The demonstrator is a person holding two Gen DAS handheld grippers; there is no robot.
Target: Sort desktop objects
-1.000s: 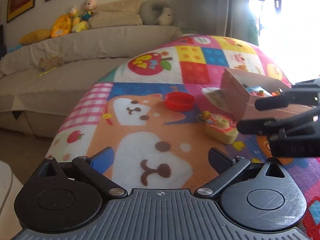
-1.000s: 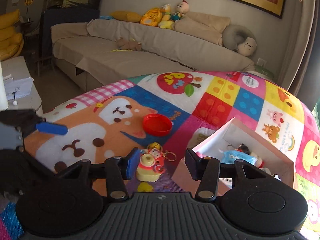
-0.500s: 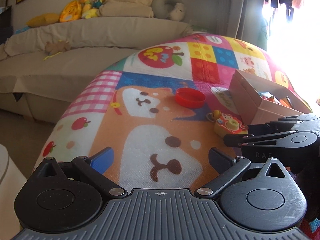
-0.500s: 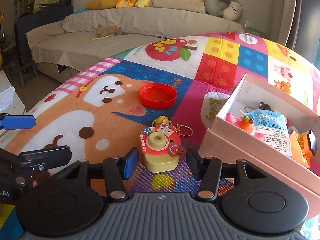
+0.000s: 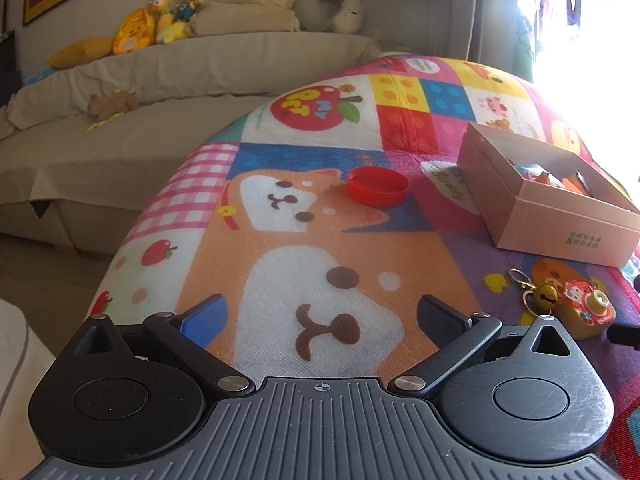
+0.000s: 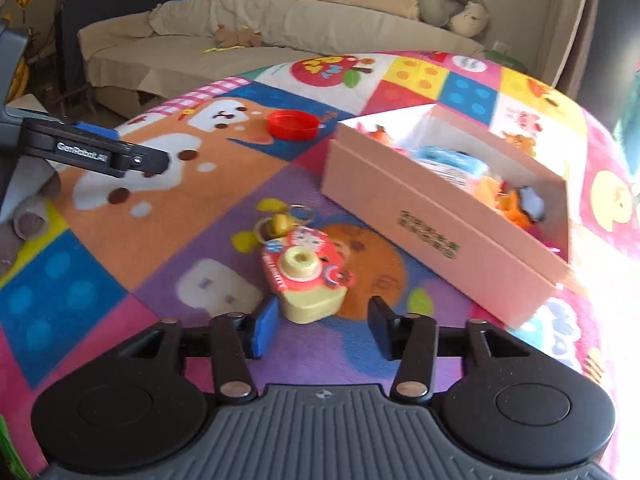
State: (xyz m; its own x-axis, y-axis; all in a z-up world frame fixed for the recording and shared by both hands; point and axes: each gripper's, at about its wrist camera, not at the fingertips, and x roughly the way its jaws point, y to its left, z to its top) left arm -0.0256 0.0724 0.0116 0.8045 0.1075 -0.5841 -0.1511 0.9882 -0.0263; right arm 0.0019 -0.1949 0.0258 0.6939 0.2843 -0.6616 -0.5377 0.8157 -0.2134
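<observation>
A small yellow and red toy camera with a bell keyring lies on the colourful mat, in front of the pink box. My right gripper is open, its jaws standing either side of the camera's near end, not closed on it. The camera also shows at the right in the left wrist view. My left gripper is open and empty over the dog print. A red lid lies further back. The pink box holds several toys.
The mat covers a table whose left edge drops to the floor. A beige sofa with plush toys stands behind. The left gripper's finger shows at the left in the right wrist view.
The right gripper has swung round and come close over the toy camera, and left the left wrist view. The left gripper has shifted left, so camera and box sit further right.
</observation>
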